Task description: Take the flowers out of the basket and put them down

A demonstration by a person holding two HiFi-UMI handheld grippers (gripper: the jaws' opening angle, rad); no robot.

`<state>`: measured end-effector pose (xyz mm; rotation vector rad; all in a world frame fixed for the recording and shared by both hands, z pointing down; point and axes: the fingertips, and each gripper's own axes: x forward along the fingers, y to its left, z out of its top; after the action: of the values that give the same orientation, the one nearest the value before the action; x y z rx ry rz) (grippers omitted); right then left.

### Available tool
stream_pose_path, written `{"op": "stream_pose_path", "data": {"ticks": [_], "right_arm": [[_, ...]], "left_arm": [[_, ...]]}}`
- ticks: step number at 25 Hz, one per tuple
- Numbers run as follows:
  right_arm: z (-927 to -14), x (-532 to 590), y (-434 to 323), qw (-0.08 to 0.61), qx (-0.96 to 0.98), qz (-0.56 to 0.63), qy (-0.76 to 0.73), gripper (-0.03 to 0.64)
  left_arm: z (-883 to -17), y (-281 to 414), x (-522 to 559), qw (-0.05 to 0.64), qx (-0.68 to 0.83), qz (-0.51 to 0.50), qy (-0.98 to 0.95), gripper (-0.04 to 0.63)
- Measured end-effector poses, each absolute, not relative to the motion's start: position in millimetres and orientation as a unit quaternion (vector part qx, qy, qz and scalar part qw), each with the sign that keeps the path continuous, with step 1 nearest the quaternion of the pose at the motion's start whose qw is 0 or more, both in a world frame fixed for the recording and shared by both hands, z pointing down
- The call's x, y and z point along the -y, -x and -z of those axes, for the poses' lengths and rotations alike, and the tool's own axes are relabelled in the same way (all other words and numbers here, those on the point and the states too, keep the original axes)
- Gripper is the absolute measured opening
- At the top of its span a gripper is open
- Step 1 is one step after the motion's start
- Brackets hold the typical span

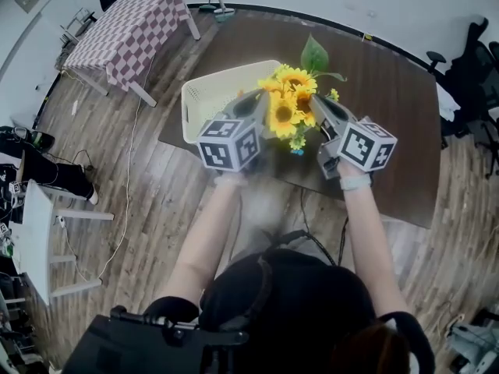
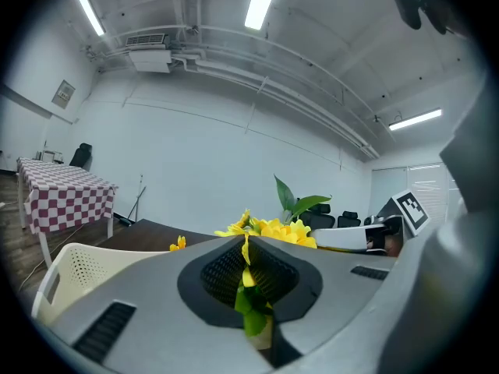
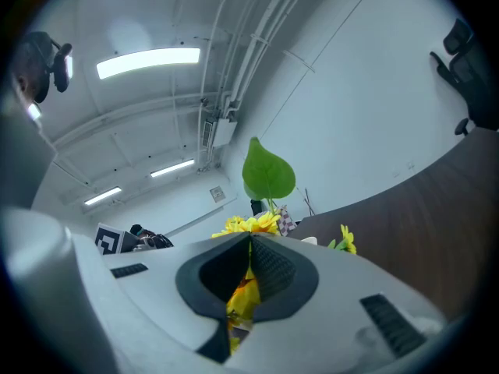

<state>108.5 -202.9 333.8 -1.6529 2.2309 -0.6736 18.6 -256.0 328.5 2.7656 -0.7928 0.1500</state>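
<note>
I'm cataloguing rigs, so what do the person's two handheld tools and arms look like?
Both are alike: the left tool and right tool have smooth grey moulded shells, black ribbed pads and a white cube printed with black square markers. The forearms are unsleeved; a pale band circles the right wrist.

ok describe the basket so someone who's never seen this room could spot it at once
Find the big dark brown table in the middle of the wood-floored room. Near its left end in the head view, just left of the bunch of yellow flowers, sits the basket. It is the only container there: cream, rectangular, with small holes in its walls.
</note>
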Motion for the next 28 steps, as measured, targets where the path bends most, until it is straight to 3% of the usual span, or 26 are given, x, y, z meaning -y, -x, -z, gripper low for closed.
{"op": "stream_pose_path", "data": {"ticks": [28], "right_arm": [[-349,84,-264,0.171,-0.703,0.23,0.651,0.005]], "left_arm": [[-353,-182,153,0.143,0.168,-0.08,-0.972,0.012]]}}
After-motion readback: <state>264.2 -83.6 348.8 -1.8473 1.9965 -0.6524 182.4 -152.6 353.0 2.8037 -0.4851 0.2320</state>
